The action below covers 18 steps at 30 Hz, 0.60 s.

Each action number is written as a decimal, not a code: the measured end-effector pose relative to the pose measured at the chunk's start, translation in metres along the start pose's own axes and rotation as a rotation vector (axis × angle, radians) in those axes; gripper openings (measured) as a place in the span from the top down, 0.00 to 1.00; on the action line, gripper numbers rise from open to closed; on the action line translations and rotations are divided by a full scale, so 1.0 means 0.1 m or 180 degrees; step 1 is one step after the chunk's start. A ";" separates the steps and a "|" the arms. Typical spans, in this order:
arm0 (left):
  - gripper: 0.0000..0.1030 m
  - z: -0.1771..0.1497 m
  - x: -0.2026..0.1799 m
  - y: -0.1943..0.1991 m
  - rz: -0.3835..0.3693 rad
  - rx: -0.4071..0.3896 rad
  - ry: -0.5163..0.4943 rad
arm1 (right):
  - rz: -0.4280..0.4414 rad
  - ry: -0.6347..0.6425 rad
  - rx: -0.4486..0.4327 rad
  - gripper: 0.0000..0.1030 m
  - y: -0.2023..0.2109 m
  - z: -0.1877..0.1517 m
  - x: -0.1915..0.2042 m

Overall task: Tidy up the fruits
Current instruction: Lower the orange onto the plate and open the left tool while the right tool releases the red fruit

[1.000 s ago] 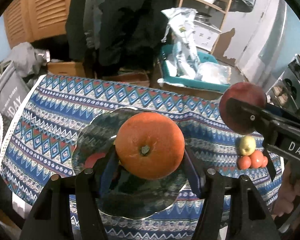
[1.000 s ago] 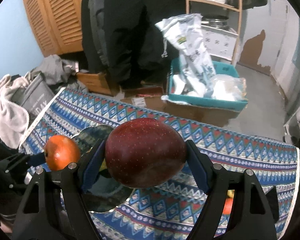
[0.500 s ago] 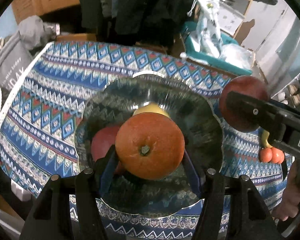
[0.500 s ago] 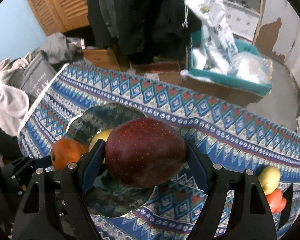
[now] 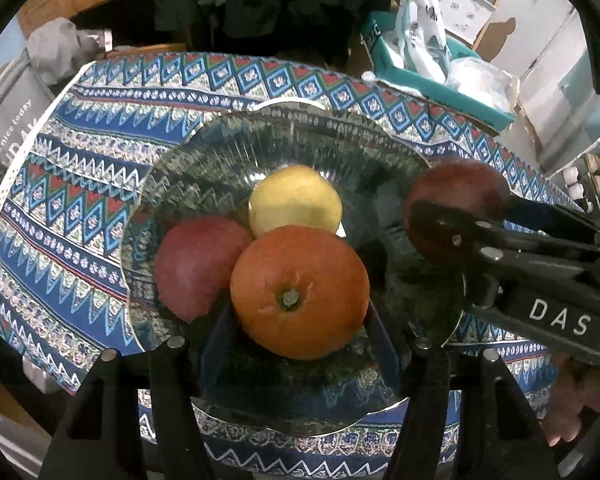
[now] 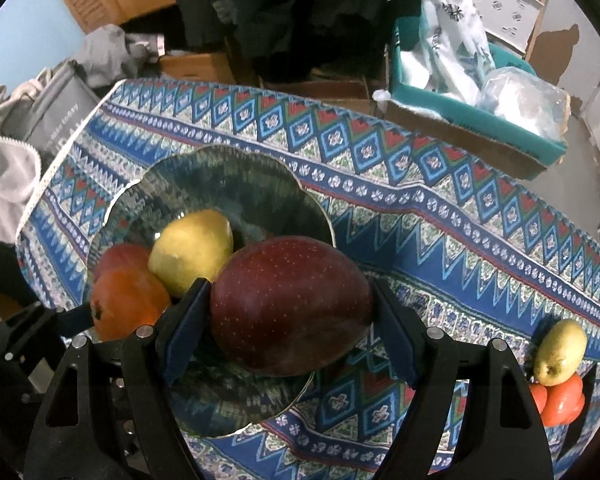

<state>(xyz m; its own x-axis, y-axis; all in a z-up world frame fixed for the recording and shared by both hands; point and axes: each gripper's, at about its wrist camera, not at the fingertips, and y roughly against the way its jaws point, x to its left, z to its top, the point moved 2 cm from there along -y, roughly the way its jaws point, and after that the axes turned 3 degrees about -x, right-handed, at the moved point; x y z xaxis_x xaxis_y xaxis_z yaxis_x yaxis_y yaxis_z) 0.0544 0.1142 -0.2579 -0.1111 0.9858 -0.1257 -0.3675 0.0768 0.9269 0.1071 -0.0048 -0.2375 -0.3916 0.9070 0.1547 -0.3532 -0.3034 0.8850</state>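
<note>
My left gripper (image 5: 298, 312) is shut on an orange (image 5: 299, 294) and holds it low over a dark glass plate (image 5: 228, 152). On the plate lie a yellow apple (image 5: 295, 197) and a red apple (image 5: 196, 264). My right gripper (image 6: 284, 316) is shut on a dark red apple (image 6: 290, 304) over the plate's right edge (image 6: 256, 188). It also shows in the left wrist view (image 5: 452, 204) at the right. The orange (image 6: 126, 304) and yellow apple (image 6: 192, 248) show in the right wrist view too.
The plate stands on a blue patterned tablecloth (image 6: 440, 248). A yellow-green fruit (image 6: 562, 350) and small red-orange fruits (image 6: 564, 400) lie at the cloth's right end. Beyond the table are a teal bin with bags (image 6: 480, 92), a grey bag (image 5: 8, 112) and hanging dark clothes.
Both grippers have come down and in towards the plate with their fruits. The plate looks much larger, and the yellow and red apples on it have come into full view.
</note>
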 end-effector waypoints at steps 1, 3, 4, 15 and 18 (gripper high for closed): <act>0.37 0.00 0.00 -0.02 -0.0001 0.0020 0.0002 | -0.0003 0.0010 0.0012 0.23 -0.01 -0.01 0.00; 0.37 -0.01 -0.01 -0.05 0.0000 0.0067 0.0012 | 0.0013 0.0024 0.0007 0.23 -0.01 0.00 0.01; 0.36 -0.02 -0.01 -0.05 0.0001 0.0081 0.0013 | 0.0012 0.0022 0.0015 0.22 -0.01 0.00 0.01; 0.22 0.01 -0.05 0.03 0.0131 -0.0017 -0.0045 | 0.0078 0.0001 -0.0073 0.22 0.10 0.06 0.01; 0.22 0.04 -0.04 0.11 0.0143 -0.0093 -0.0021 | 0.0077 -0.0052 -0.0115 0.22 0.16 0.08 -0.02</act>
<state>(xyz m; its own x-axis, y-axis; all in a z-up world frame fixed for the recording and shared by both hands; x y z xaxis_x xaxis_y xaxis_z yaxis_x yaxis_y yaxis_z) 0.0548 0.1122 -0.2459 -0.1221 0.9891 -0.0817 -0.3891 0.0280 0.9208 0.1088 -0.0096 -0.2206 -0.3865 0.9039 0.1833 -0.3743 -0.3354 0.8645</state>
